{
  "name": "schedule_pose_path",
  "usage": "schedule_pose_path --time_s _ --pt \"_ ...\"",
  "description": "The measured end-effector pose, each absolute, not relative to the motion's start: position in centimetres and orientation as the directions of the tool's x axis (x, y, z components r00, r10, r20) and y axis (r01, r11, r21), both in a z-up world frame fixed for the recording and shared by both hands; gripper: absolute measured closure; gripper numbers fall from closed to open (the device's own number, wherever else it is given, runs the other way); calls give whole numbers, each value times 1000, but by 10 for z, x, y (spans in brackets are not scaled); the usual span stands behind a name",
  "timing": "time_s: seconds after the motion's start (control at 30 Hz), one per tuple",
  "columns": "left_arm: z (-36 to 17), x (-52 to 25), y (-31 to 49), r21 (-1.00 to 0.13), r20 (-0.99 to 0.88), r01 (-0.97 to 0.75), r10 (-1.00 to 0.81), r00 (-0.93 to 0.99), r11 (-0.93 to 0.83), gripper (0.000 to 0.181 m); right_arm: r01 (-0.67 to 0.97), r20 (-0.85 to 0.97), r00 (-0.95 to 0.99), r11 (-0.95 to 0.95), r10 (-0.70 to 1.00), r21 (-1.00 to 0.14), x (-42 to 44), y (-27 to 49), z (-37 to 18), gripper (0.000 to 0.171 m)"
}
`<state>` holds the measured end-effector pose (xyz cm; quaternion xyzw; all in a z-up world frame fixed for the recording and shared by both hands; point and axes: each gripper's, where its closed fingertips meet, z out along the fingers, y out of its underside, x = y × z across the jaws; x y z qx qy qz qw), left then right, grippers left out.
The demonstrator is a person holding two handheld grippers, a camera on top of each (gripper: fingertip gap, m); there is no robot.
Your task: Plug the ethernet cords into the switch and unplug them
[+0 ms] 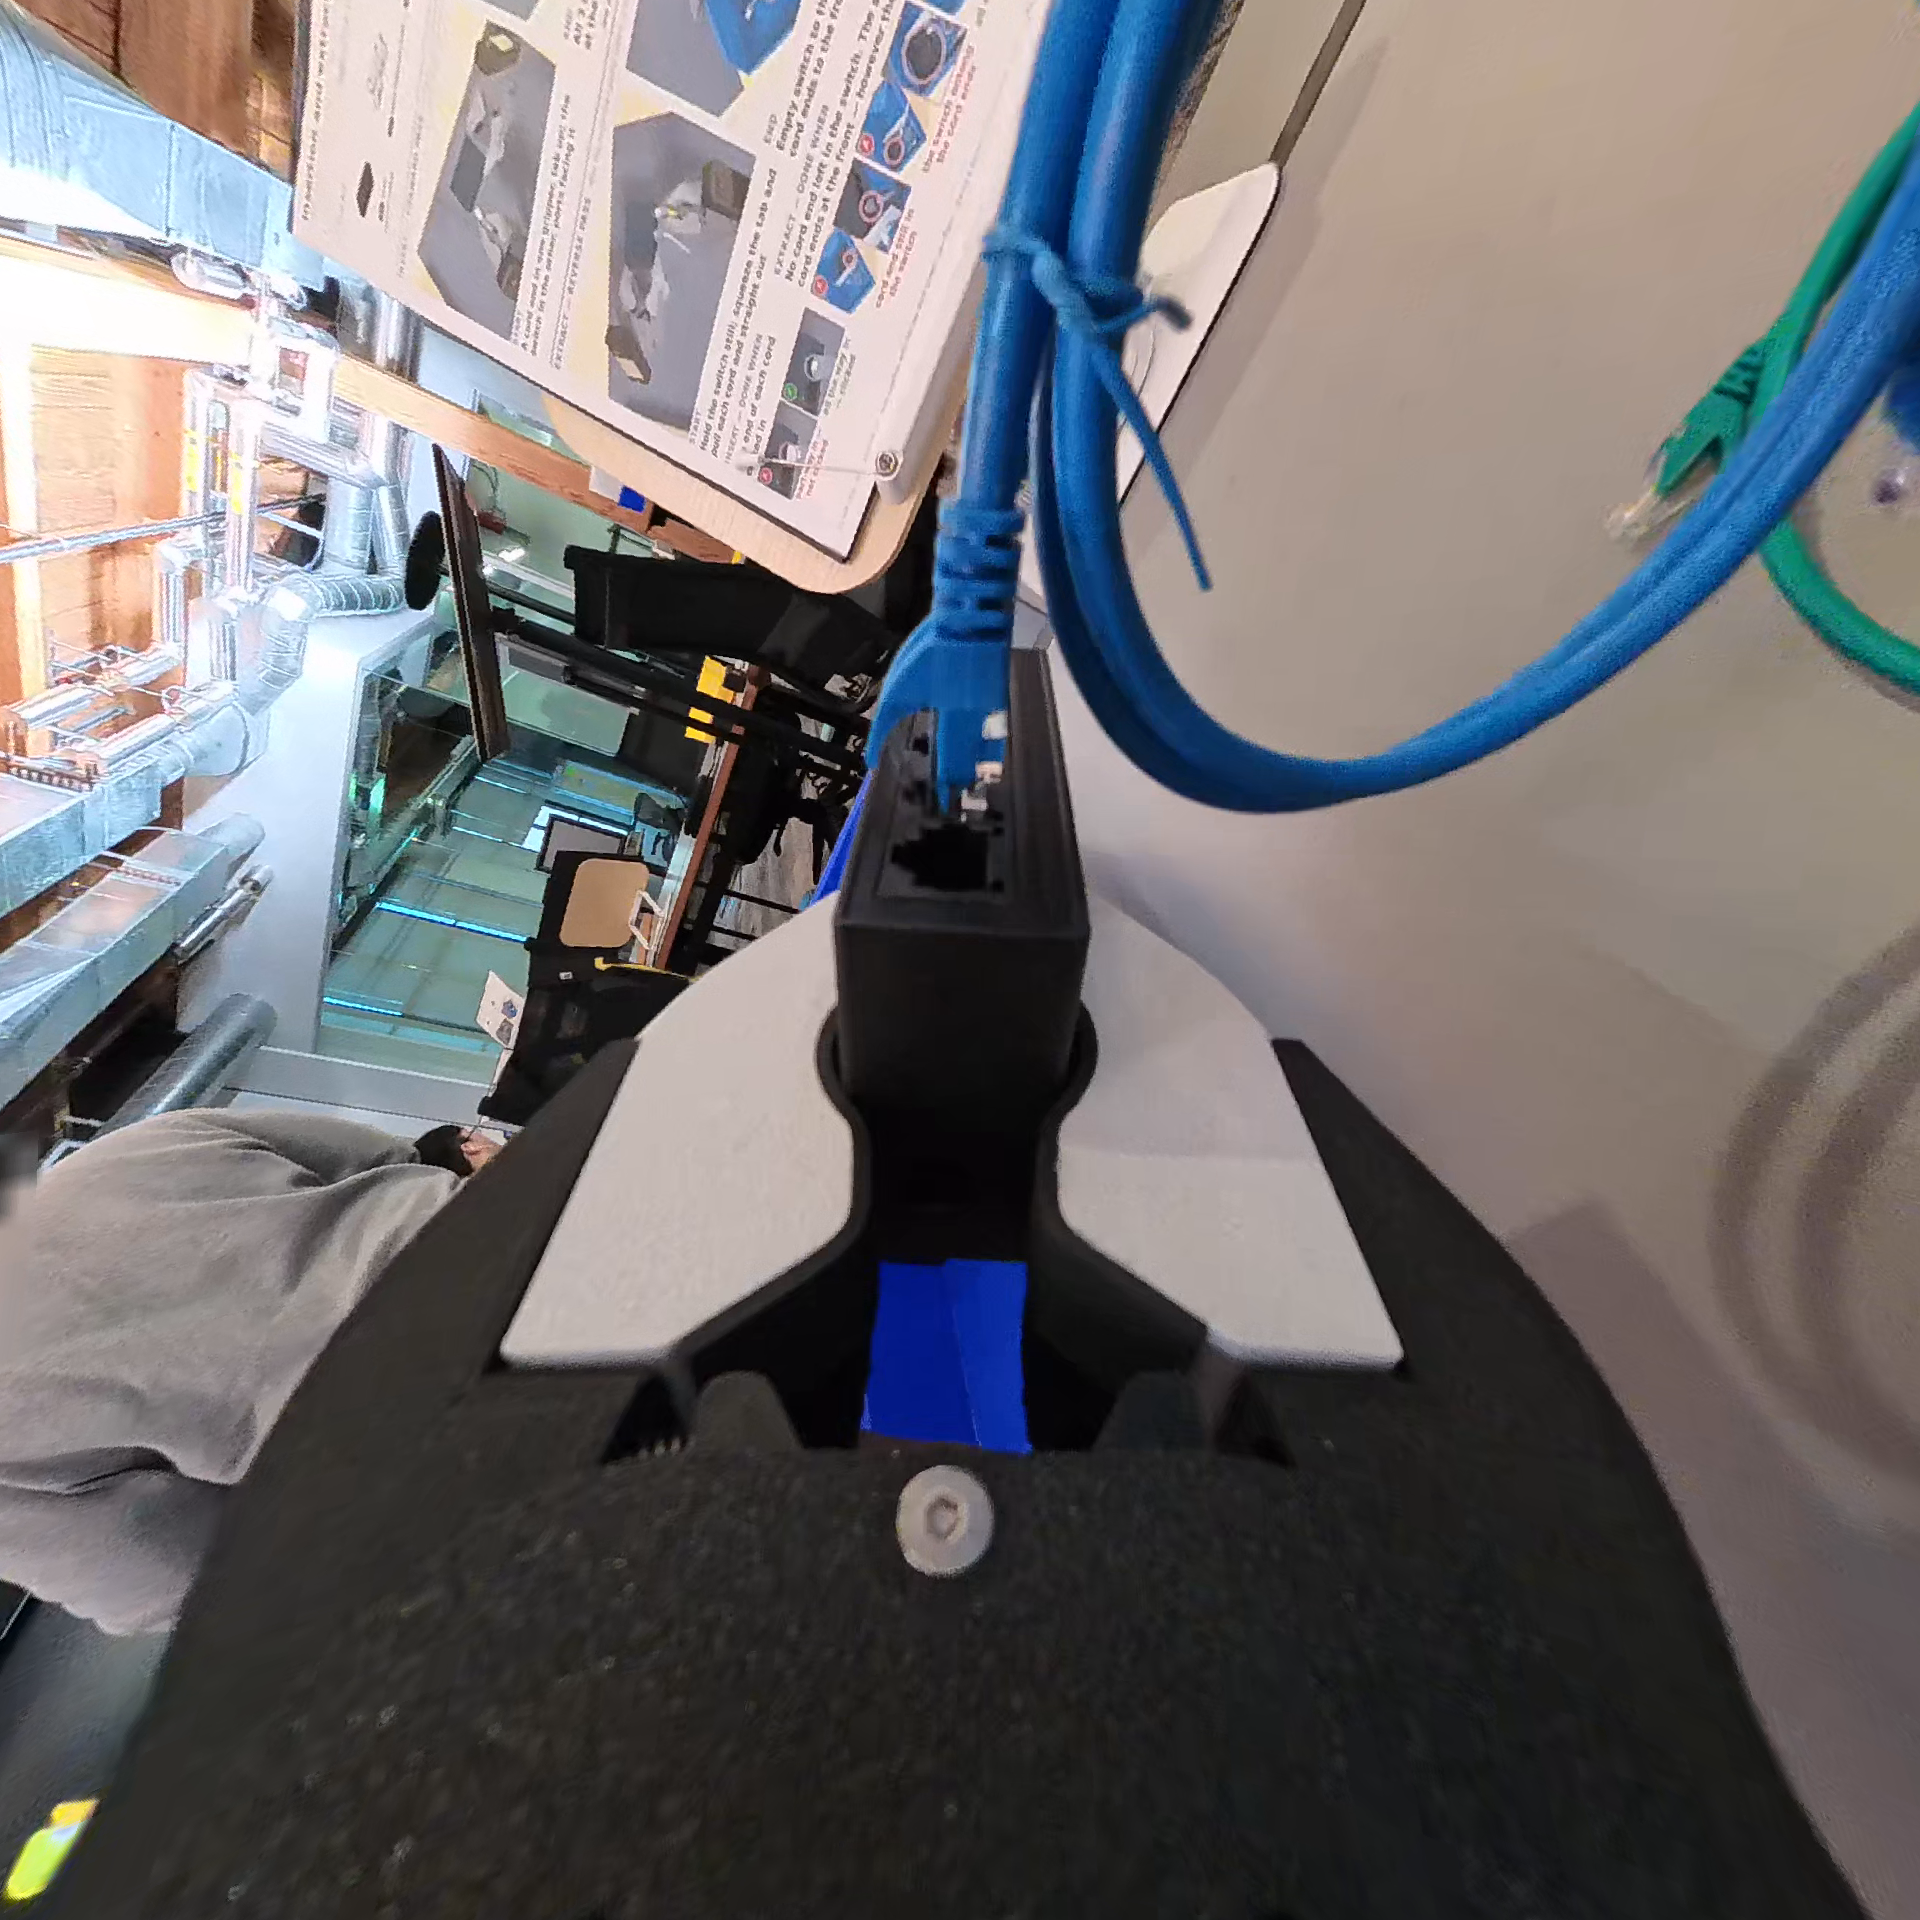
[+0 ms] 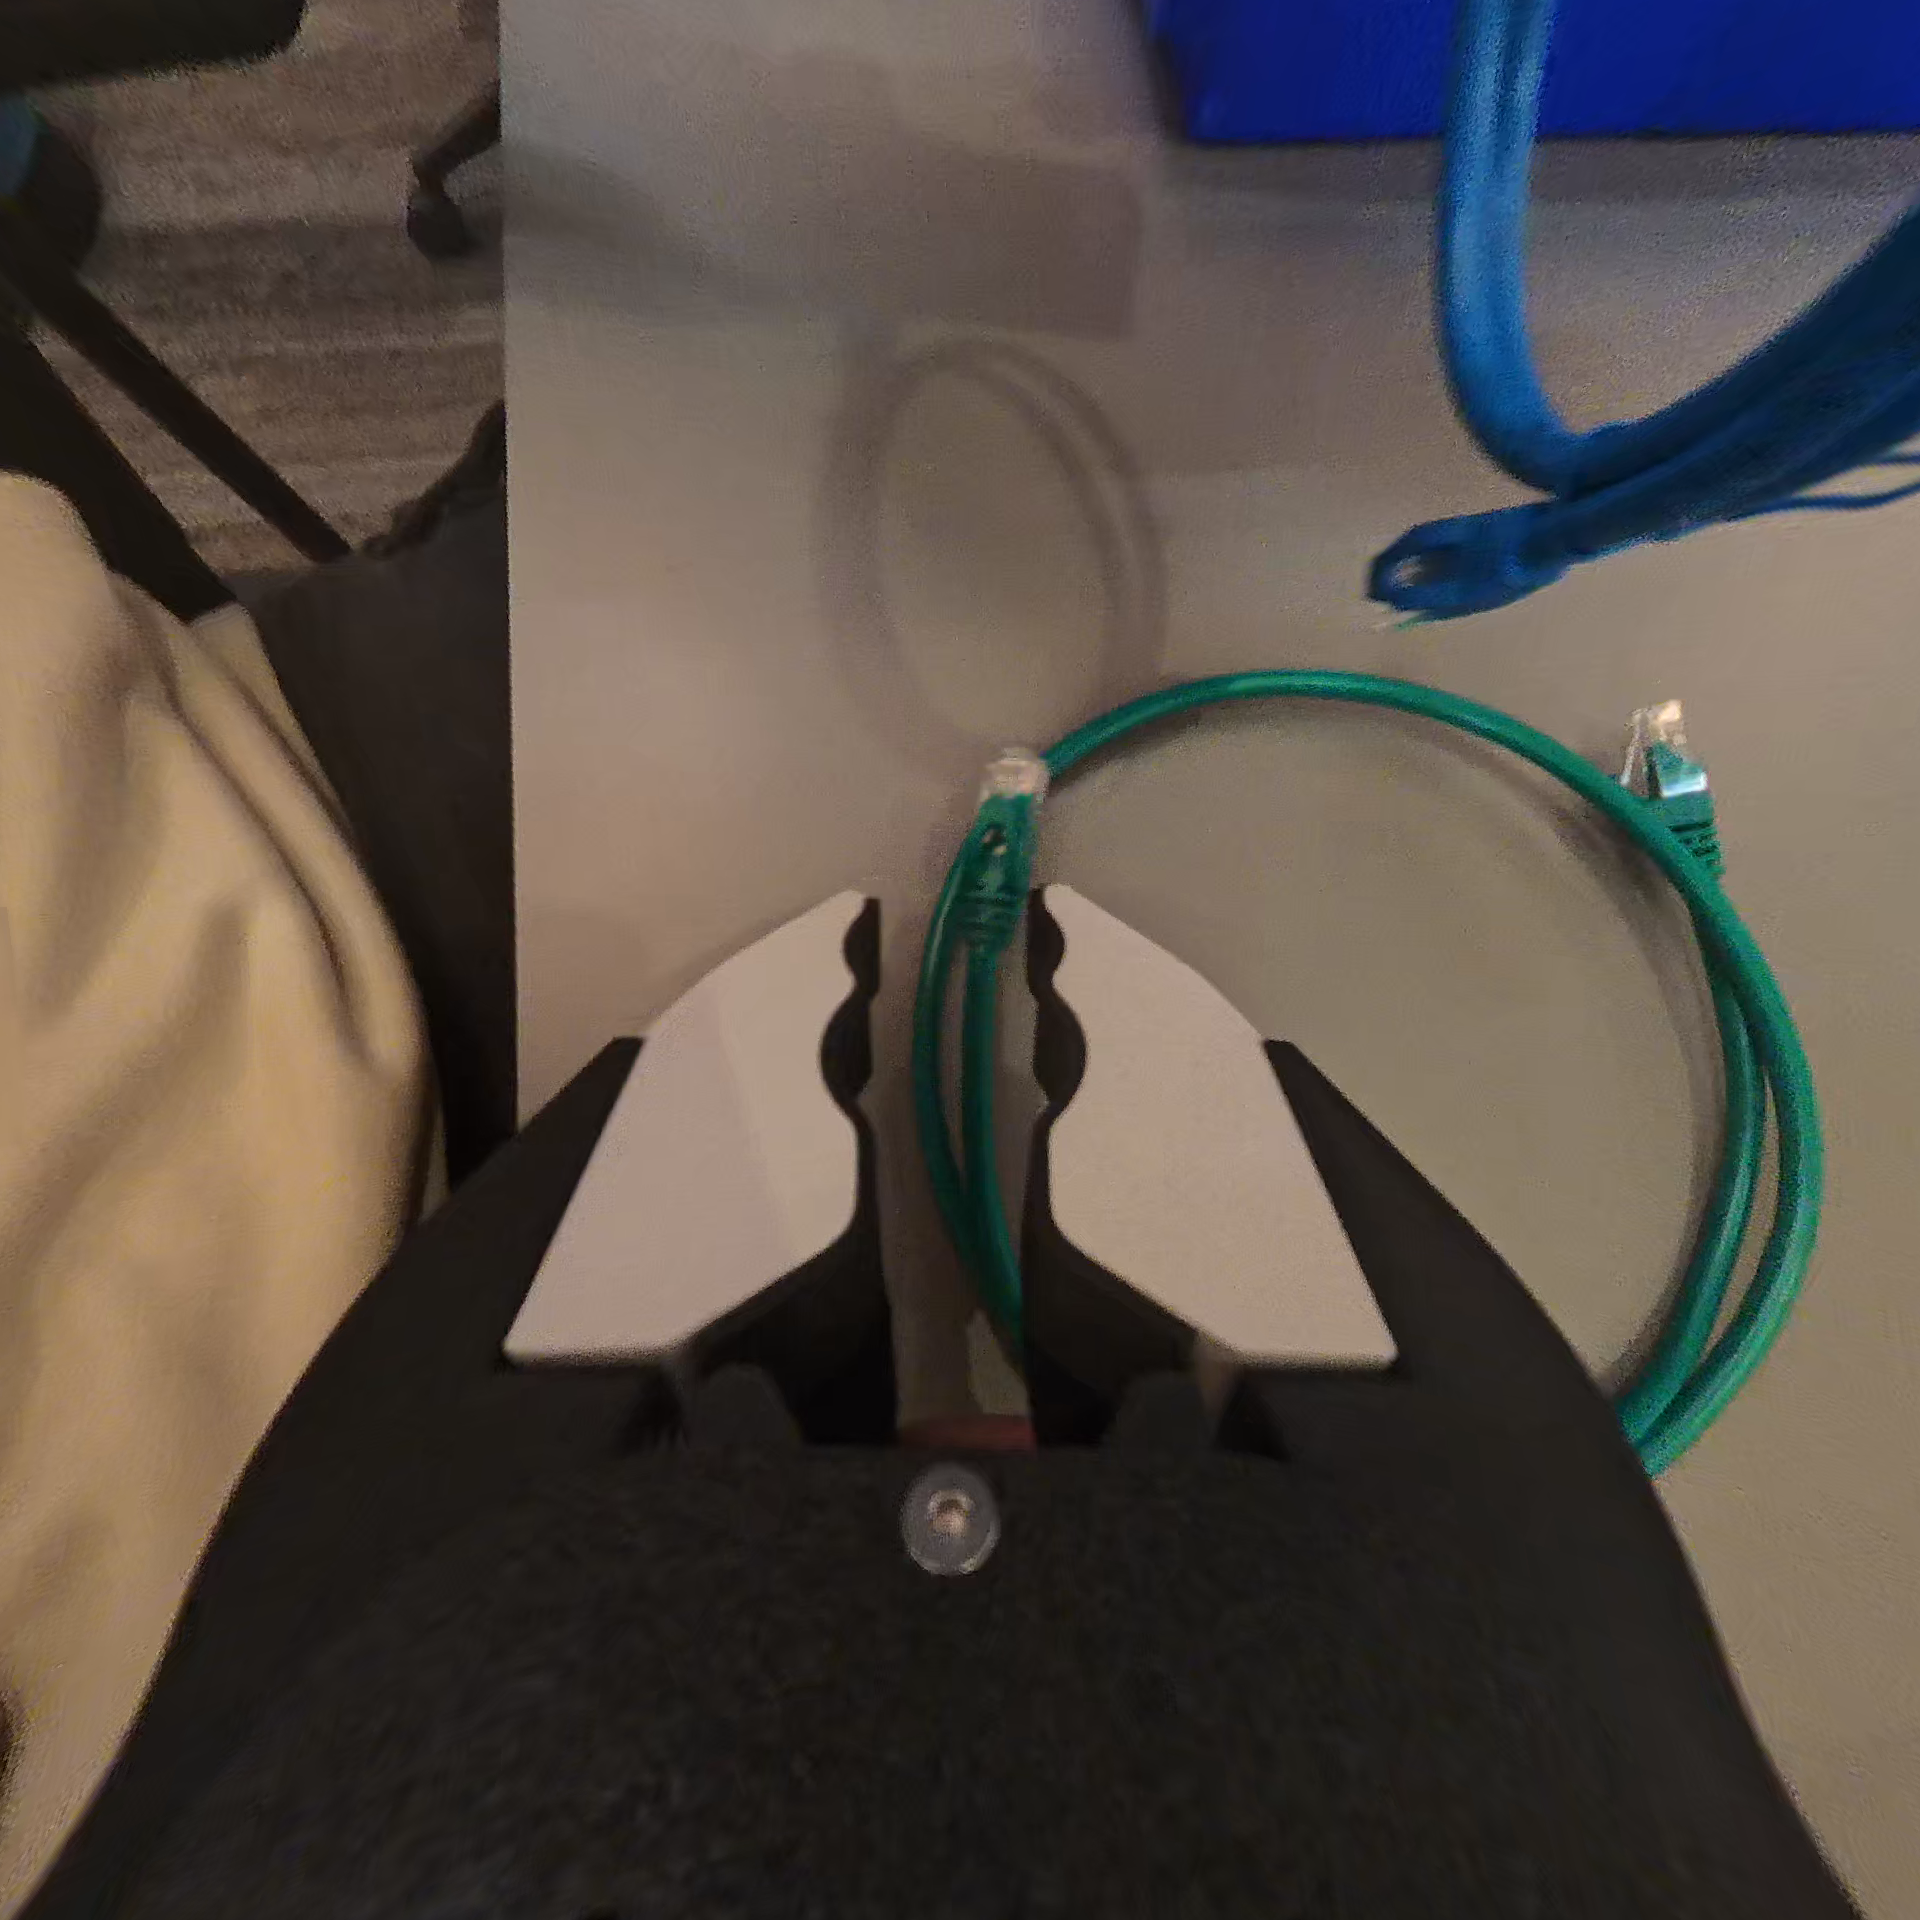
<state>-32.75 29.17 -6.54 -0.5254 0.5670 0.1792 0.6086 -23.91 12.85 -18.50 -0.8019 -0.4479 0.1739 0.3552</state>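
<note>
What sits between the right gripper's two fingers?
In the right wrist view, the green cord's near plug and cable lie between the right gripper's parted fingers.

A pale grey table [image 2: 727, 623] carried everything, its left edge running straight from near to far beside a patterned carpet floor [image 2: 291, 312]. A green ethernet cord [image 2: 1714, 1039] lay coiled in a loose loop on the near right of the tabletop, one clear-tipped plug [image 2: 997, 821] near the middle and the other plug [image 2: 1668, 769] farther right. A white cord [image 2: 1122, 540], hard to see against the surface, lay looped just beyond it. A blue cord bundle [image 2: 1538, 457] sat toward the far right, though whether it rested on the table could not be told. A blue box [image 2: 1299, 73] stood at the far edge.
</note>
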Motion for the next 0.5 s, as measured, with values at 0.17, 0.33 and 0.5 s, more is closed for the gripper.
schedule_pose_path --time_s 0.17,0.33,0.5 --pt "-64 -325 288 -430 -882 -809 -376 283 400 151 699 116 474 -293 873 -653 -200 108 -167 126" --pt "-66 -320 285 -417 -888 -809 -377 265 414 151 869 208 315 -194 926 -454 -150 100 -186 132" --pt "-66 -319 282 -394 -898 -815 -365 244 424 151 895 136 227 -151 964 -419 -156 107 -210 148"
